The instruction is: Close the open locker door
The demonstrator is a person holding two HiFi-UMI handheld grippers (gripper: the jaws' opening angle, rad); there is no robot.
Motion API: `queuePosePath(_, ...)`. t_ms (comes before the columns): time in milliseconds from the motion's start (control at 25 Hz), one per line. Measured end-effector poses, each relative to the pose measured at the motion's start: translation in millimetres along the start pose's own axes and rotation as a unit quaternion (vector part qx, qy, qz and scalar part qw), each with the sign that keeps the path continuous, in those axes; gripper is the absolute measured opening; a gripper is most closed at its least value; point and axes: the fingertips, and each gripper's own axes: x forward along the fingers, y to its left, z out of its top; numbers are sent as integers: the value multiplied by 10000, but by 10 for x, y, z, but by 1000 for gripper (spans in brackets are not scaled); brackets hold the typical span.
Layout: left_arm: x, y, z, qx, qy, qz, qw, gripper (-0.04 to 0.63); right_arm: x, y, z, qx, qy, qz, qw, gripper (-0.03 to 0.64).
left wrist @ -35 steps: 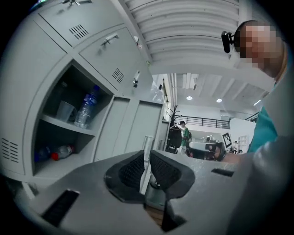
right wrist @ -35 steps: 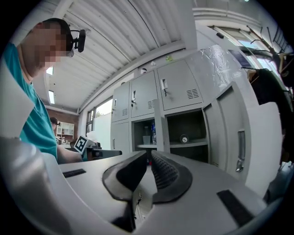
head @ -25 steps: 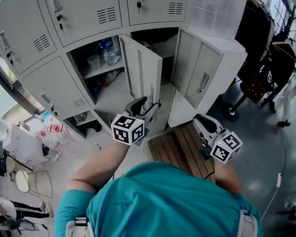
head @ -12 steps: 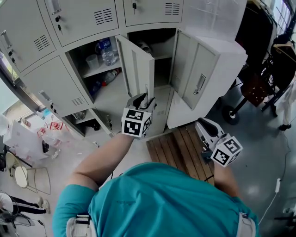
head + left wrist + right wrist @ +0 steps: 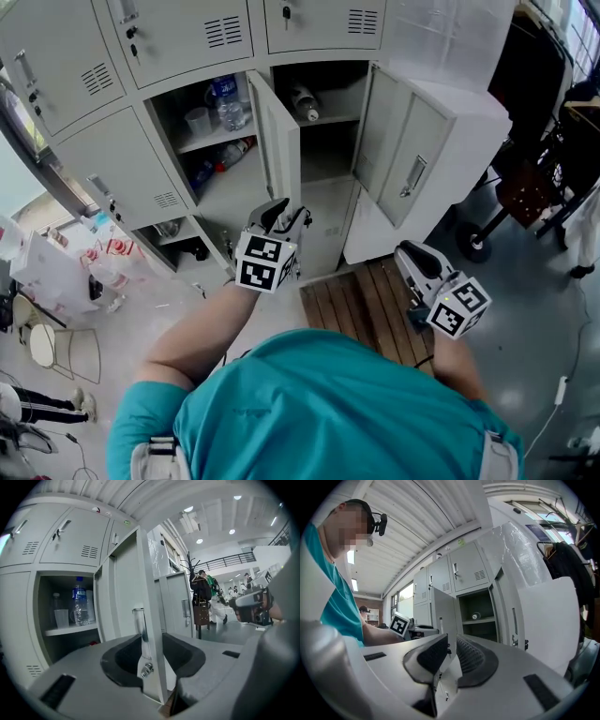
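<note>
Locker doors number two open among the closed ones. The middle locker door (image 5: 279,141) juts out edge-on between two open compartments, and the right-hand locker door (image 5: 409,161) is swung wide beside a plastic-wrapped cabinet (image 5: 450,56). Three bottles show: one water bottle (image 5: 223,101) upright next to a single plastic cup (image 5: 197,122), and two lying on shelves.

At the middle door's free edge, the left gripper (image 5: 291,216) has its jaws partly apart; they have just been closing. The door edge and its metal handle (image 5: 140,630) stand between them, but no firm pinch shows. Narrowly parted and empty, the right gripper (image 5: 411,255) hangs well apart from both doors, above a slatted wooden board (image 5: 366,300) on the floor. The dark compartment behind the middle door's inner face lies open to its swing.
</note>
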Motion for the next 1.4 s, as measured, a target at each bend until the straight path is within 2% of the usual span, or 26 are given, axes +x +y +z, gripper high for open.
queuePosePath(160, -272, 202, -78, 78, -8, 330, 9994, 147, 136, 54, -11, -34, 46, 188, 9998, 38)
queuePosePath(280, -460, 367, -150, 145, 2, 604, 9981, 114, 242, 115, -28, -57, 77, 316, 9995, 38)
queuePosePath(480, -695, 800, -253, -56, -23, 1003, 9949, 107, 517, 229, -62, -105, 164, 498, 9986, 38)
queuePosePath(640, -844, 1182, -332, -149, -56, 1174, 9930, 107, 784, 389, -87, -152, 256, 553, 9980, 38)
queuePosePath(840, -959, 1696, -417, -157, -129, 1211, 9924, 109, 1147, 619, -49, -266, 306, 451, 9982, 38)
queuePosePath(1000, -983, 2074, -479, -77, -133, 1093, 9939, 109, 1417, 786, -2, -312, 266, 257, 9988, 38)
queuePosePath(1320, -887, 2708, -508, 293, -203, 901, 9953, 112, 1945, 1090, -23, -271, 305, -131, 9991, 38)
queuePosePath(1400, -834, 2840, -527, 548, -240, 919, 9940, 112, 2038, 1126, -33, -236, 313, -248, 9989, 38)
